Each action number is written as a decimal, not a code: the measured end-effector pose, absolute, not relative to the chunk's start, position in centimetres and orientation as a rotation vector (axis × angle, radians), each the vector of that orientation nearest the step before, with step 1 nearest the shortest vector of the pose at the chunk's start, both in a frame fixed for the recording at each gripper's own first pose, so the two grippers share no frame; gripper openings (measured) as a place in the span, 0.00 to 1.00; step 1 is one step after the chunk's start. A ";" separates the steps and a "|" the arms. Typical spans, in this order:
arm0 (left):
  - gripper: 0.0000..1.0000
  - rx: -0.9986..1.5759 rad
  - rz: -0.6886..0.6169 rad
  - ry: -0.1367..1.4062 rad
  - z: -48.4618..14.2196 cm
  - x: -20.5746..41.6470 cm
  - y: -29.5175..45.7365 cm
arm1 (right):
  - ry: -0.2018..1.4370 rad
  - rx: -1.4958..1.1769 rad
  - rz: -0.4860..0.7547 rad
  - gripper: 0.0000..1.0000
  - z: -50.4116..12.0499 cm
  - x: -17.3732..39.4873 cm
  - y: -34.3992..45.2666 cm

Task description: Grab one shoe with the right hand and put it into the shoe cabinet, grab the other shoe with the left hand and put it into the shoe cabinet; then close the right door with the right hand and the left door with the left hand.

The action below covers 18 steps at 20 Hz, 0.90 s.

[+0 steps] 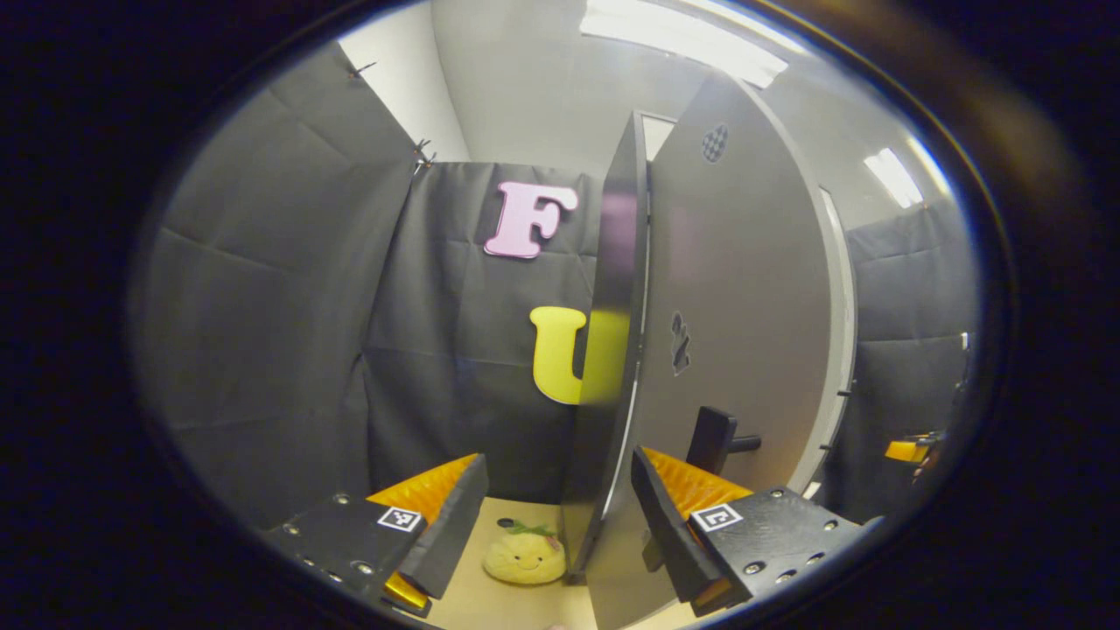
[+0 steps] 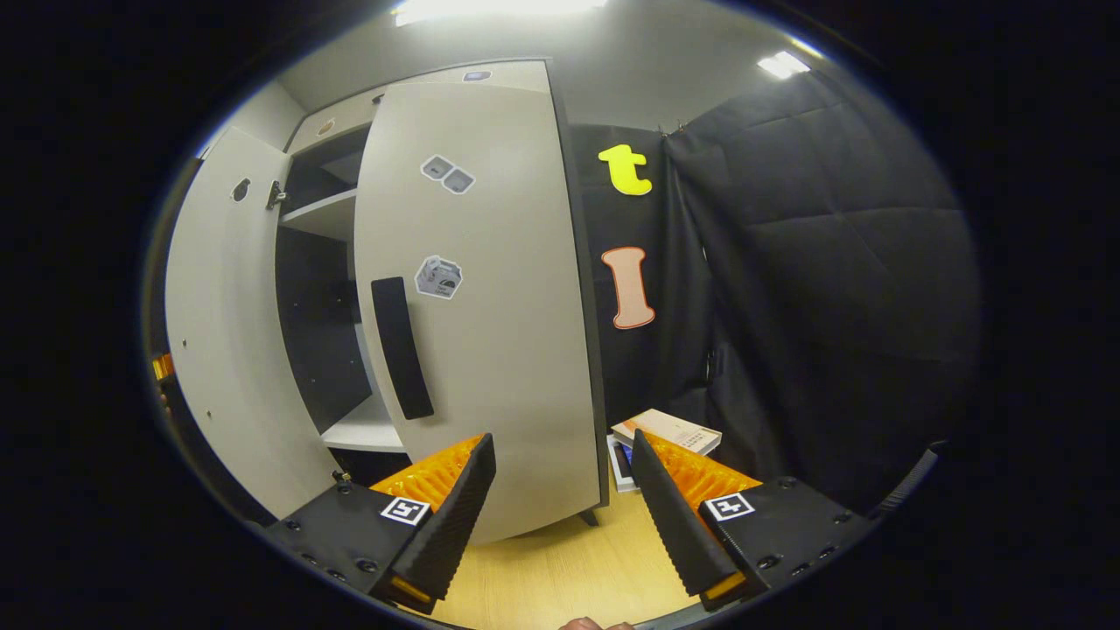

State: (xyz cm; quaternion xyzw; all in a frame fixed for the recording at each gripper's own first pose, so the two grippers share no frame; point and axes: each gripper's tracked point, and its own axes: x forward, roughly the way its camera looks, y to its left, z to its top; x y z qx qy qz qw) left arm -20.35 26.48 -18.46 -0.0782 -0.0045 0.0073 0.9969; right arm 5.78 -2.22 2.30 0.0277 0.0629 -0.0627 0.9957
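- The left gripper (image 1: 560,525) has its fingers spread wide with nothing between them; the near edge of the left door (image 1: 735,289) stands in the gap, touching neither finger as far as I can tell.
- That door is a flat, rigid panel, seen almost edge-on and swung well out. Its dark bar handle (image 1: 713,437) juts from the face just beyond the right finger (the obvious place to hold, though a flat push on the panel would likely do).
- The right gripper (image 2: 560,516) is also spread and empty, low in front of the right door (image 2: 490,297), which is part-way open.
- The long dark handle (image 2: 401,348) on that door sits near its left edge, above the left finger.
- Both doors should swing lightly on hinges; being smooth, they may slide under a fingertip.
- Between the doors, the shoe cabinet (image 2: 341,210) shows pale shelves; I cannot make out the shoes inside.
- Small stickers (image 2: 439,276) dot both door faces; nothing on them is legible.
- A yellow plush toy (image 1: 523,556) lies on the floor to the left of the cabinet, and books (image 2: 667,430) to its right.
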 end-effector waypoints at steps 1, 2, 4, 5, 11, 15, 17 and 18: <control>0.93 -0.150 0.010 -0.001 -18.5 -20.1 26.1 | 0.126 0.054 -0.126 0.98 2.2 5.8 -2.3; 0.95 -0.133 0.003 -0.006 -18.3 -20.1 25.5 | 0.125 0.060 -0.124 0.98 2.2 5.9 -2.2; 0.95 -0.091 -0.002 -0.012 -17.6 -20.0 24.2 | 0.115 0.086 -0.118 0.98 2.3 6.1 -1.9; 0.96 -0.066 -0.009 -0.015 -17.5 -20.1 23.4 | 0.113 0.097 -0.110 0.98 2.3 6.3 -1.6; 0.93 0.020 0.008 -0.036 -16.6 -19.7 18.7 | 0.120 0.037 -0.094 0.98 1.9 6.7 -1.4; 0.93 0.006 0.027 -0.046 -16.8 -18.5 16.4 | 0.126 0.048 -0.112 0.92 1.7 5.9 -2.6; 0.95 -0.012 0.025 -0.044 -17.0 -17.9 15.3 | 0.136 0.051 -0.141 0.92 1.2 5.5 -4.1; 0.96 -0.019 0.028 -0.043 -17.3 -17.5 14.7 | 0.143 0.042 -0.161 0.98 1.0 5.4 -5.0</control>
